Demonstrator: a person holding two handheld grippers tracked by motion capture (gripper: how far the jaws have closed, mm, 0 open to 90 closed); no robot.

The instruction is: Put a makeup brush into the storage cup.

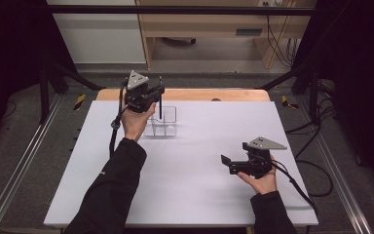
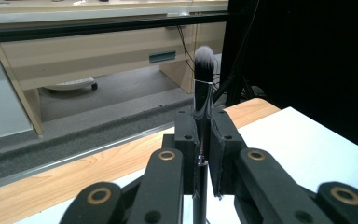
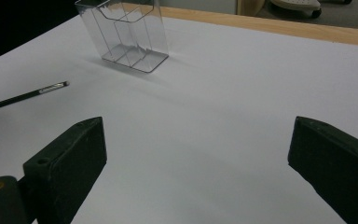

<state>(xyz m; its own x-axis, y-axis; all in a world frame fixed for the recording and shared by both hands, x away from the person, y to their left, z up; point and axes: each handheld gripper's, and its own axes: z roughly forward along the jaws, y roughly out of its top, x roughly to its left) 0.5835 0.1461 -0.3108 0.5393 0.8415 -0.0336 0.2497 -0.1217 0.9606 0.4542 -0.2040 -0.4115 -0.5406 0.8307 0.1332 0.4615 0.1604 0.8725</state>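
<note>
White tabletop [image 1: 185, 185]: left tool [image 2: 204, 140] grips an upright makeup brush [image 2: 203, 88] (bristles up) above the clear organizer [image 1: 164, 122]; right tool [image 1: 230, 163] gapes.

Beyond my counter [image 1: 185, 175]: grey carpet floor [image 1: 214, 66], pale wooden desk [image 1: 209, 24], black frame posts [image 1: 44, 92], dim surroundings.

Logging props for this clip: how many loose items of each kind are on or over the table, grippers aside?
Brush: 1, clamped in the left gripper
Clear organizer: 1
Pencil: 1
Total: 3
</note>
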